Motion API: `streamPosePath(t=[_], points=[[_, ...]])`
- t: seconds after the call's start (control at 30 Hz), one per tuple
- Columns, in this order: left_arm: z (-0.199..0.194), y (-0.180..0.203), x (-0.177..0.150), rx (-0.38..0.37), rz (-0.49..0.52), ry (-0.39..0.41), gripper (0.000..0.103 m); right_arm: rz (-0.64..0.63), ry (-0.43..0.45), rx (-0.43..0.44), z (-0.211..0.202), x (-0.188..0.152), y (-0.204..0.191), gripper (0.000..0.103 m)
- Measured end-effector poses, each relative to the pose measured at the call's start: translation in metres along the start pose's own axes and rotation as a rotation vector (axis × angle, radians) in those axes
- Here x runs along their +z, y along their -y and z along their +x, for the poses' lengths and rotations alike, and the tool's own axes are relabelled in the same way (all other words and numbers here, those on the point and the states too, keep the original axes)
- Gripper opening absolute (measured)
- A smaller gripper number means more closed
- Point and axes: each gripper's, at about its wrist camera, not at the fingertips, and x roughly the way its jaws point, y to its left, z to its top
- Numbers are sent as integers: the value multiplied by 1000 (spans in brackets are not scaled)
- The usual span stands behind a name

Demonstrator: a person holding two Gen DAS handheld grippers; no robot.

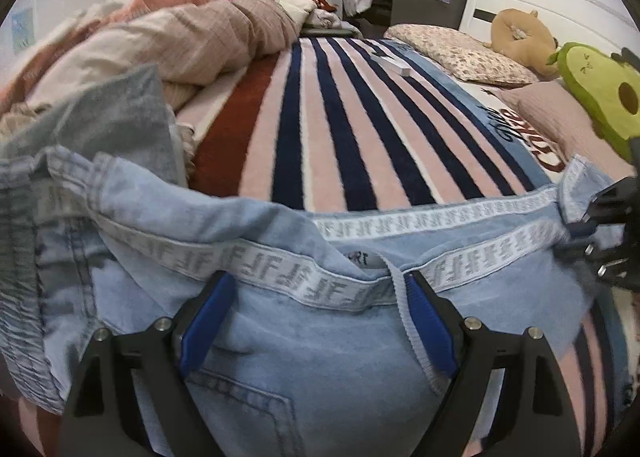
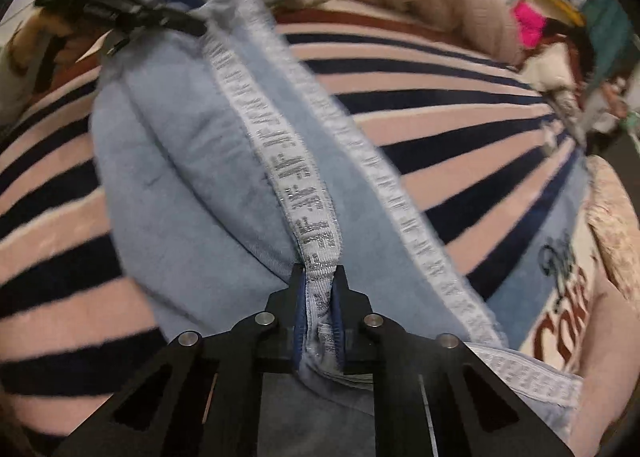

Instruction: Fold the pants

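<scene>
pants: light blue denim [image 1: 280, 357], on the bed over the striped blanket, waist end lifted and stretched between the two grippers; back pocket seam shows low in left wrist view
waistband: white tape with grey lettering [image 1: 280, 277], runs side to side in left view, doubled into two strips in right view [image 2: 304, 201]
right gripper: [image 2: 320, 309] clenched on the waistband tape, fabric bunched between the blue pads; seen in left view at right edge [image 1: 600, 225] gripping the waistband end
left gripper: [image 1: 316, 317] fingers spread wide apart, blue pads [image 1: 204, 321] either side of the denim just below the waistband, not pinching; in right view far top left [image 2: 132, 13], blurred, at other end of waistband
drawstring: grey cord [image 1: 404, 317] hangs beside the right pad
blanket: pink, navy, rust stripes [image 1: 340, 117], under pants
duvet: beige, crumpled [image 1: 180, 37], left of bed
pillow: floral [image 1: 452, 49], near headboard
plush toys: tan one [image 1: 520, 37], avocado [image 1: 600, 85], right side
</scene>
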Motion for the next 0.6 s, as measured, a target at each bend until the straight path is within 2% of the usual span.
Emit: streamPosePath(t=[0.1,0.2,0.23,0.3,0.37,0.43,0.53,0.6], points=[[2,1,7,39,19,41,84,92,37,-82,-9,8,17,5],[7,1,19,111,34,94,84,140,20,-110,-3,17,27,5],[12,-1,24,112,25,90,84,143,-2,-116,4,20,27,7],[21,-3,30,93,5,82,84,157,-17,-149,16,20,27,21],[23,-4,33,101,5,102,84,180,-20,-174,27,21,27,46],[17,-4,34,97,1,128,84,233,-13,-176,25,13,33,57],[-3,-9,32,65,-28,141,84,303,-4,-132,10,-2,42,58],[-20,-11,26,50,-47,147,84,355,21,-130,-10,-18,51,65]])
